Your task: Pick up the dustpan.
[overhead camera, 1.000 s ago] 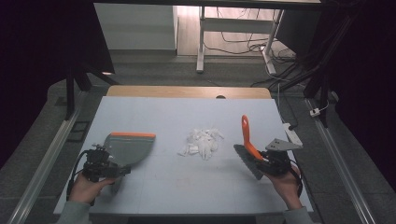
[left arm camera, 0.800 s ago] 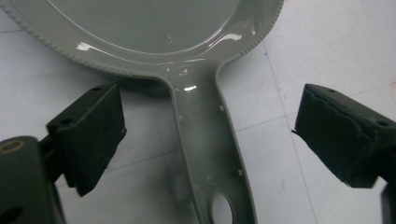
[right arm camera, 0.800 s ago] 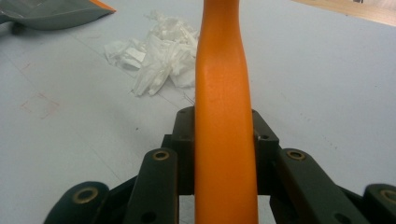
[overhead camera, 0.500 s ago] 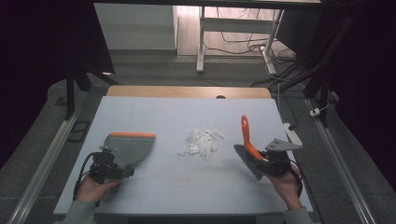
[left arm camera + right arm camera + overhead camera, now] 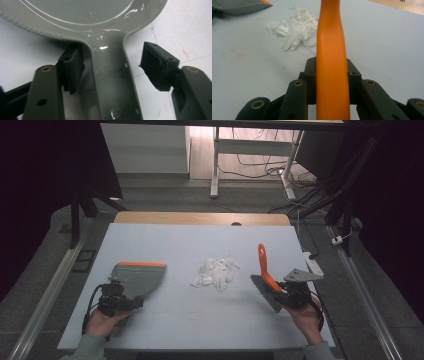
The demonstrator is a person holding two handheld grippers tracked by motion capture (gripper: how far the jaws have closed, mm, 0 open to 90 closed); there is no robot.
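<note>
The right tongs (image 5: 332, 82) are clenched on the orange brush handle (image 5: 331, 50), bristles low, probably to sweep the white paper scraps (image 5: 216, 271) at mid-tabletop (image 5: 200, 240) toward the grey dustpan (image 5: 139, 277), whose handle (image 5: 110, 75) lies between the released left tongs (image 5: 111, 67).

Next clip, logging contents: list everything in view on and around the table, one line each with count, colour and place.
Dustpan: one, grey with an orange front edge, left part of the table, its handle between the left gripper's jaws.
Brush: one, orange handle and dark bristles, right part of the table, handle clamped in the right gripper.
Crumpled paper scraps: one small pile, white, centre of the table.
Table: one, pale blue top with a wooden far edge.
Power strip: one, white, at the table's right edge.
Left gripper: one, black, jaws apart on either side of the dustpan handle.
Right gripper: one, black, shut on the brush handle.
Hands: two, at the near edge.
</note>
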